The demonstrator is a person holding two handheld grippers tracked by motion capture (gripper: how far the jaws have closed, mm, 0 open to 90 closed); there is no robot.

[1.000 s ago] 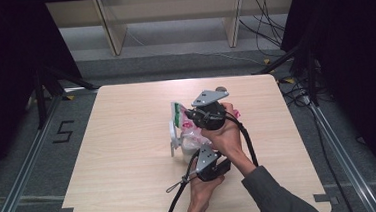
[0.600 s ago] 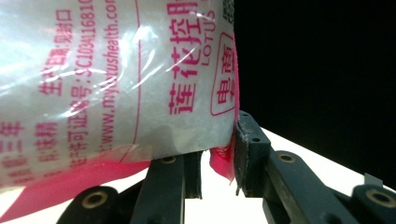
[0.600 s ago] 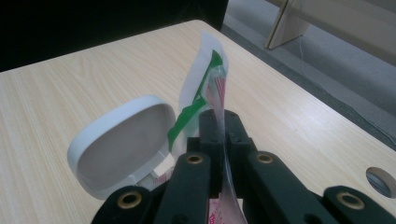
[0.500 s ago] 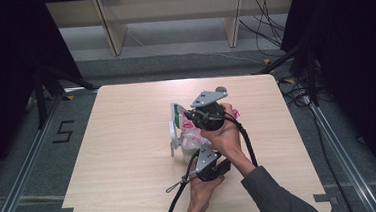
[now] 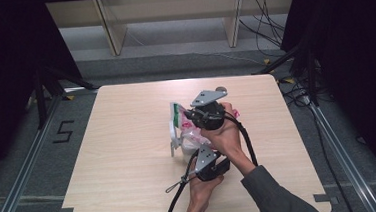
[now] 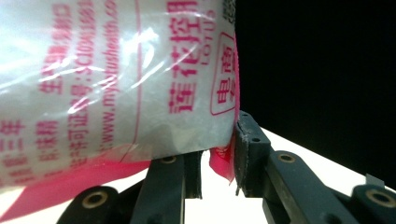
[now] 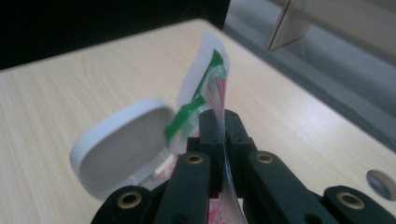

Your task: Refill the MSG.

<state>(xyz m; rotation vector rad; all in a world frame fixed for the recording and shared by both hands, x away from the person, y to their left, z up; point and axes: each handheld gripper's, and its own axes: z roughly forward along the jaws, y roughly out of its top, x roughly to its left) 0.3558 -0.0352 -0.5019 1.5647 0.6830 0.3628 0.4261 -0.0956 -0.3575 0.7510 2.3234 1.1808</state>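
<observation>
Bag: clear plastic bag with pink print, held up just above the table, right of centre.
Right gripper: jaws pinched tight on the bag's thin top edge, far side.
Left gripper: near side; jaws partly open, bag's lower pink corner between the pads; whether they press it I cannot tell.
White lid: open, oval, attached to the bag, just left of the right gripper.

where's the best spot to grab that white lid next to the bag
Probably the lid by its raised rim, coming from the open table side away from the bag. It stands tilted on edge, so its thin rim is exposed there, while the right gripper, shut on the bag's flat top edge, crowds the other side. Its smooth hollow face offers nothing to pinch.
</observation>
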